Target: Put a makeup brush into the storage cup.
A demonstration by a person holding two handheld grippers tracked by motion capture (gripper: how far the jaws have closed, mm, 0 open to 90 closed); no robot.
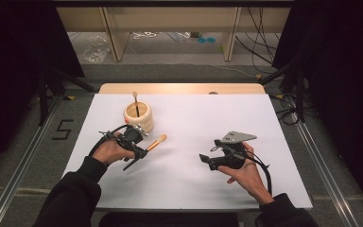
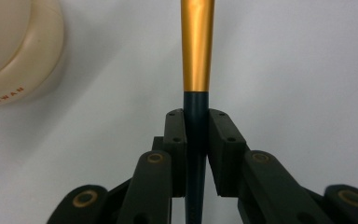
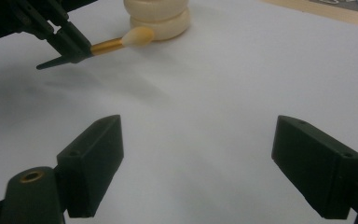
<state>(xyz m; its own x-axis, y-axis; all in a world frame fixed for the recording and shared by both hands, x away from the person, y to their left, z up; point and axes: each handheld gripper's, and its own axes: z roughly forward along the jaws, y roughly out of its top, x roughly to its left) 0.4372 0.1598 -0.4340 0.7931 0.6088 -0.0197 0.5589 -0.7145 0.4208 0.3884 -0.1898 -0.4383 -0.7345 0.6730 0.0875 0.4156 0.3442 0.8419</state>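
Left gripper [image 2: 196,122] around makeup brush [image 2: 196,51]

left arm: dark sleeve, enters from the bottom left, forearm angled up and inward
left gripper [image 1: 144,150]: jaws clamped on a thin handle, pointing right
right arm: dark sleeve, enters from the bottom right
right gripper [image 3: 198,165]: jaws wide apart, nothing between them, pointing left, held in the right hand [image 1: 246,174]

A clear plastic bag [image 1: 96,49] lies on the floor beyond the table [image 1: 179,88].
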